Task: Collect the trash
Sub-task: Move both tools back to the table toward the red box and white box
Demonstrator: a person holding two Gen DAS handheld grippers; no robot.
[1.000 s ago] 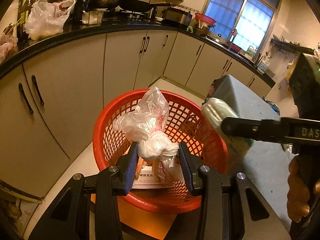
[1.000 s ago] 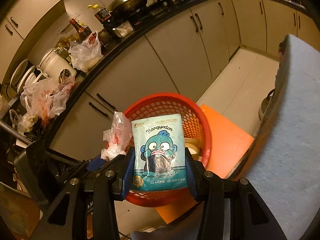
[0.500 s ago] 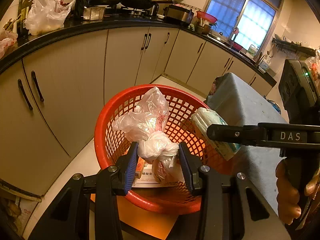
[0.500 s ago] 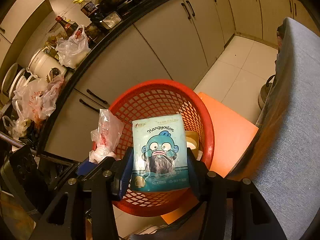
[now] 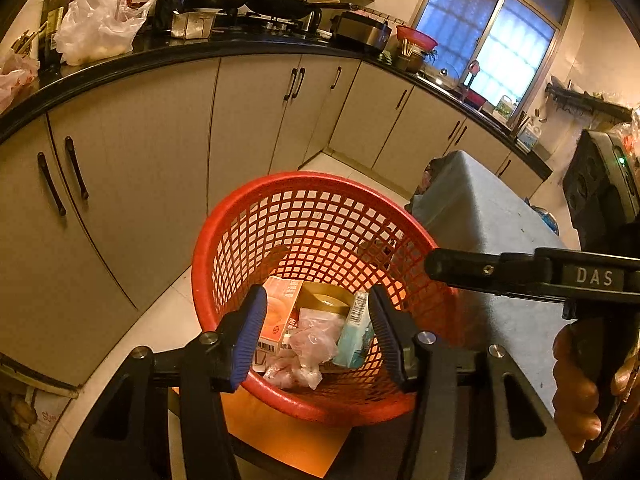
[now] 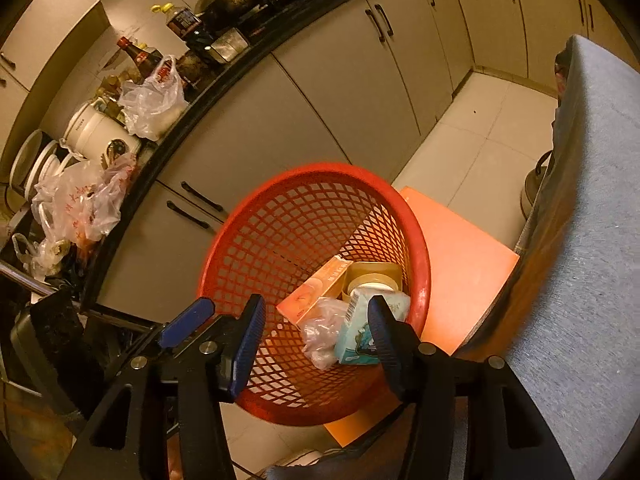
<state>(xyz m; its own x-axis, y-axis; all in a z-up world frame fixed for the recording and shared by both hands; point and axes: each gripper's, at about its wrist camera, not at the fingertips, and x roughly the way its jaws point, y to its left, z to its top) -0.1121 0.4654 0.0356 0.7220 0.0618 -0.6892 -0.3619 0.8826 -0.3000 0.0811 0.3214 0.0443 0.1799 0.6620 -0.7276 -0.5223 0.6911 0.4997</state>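
Fingers of the left hand-held gripper (image 5: 316,336) stand apart and empty above the round red plastic mesh basket (image 5: 240,240); the right hand-held gripper (image 6: 316,336) is likewise spread wide with nothing between its pads. Inside the basket lie a crumpled clear plastic bag (image 5: 312,340), a pale blue cartoon snack packet (image 6: 356,340), an orange carton box (image 6: 316,292) and a gold-rimmed round tub (image 6: 376,276). The basket sits on an orange board (image 6: 460,264) beside the grey-covered table (image 6: 592,240), with cream kitchen cabinets (image 5: 140,160) behind.
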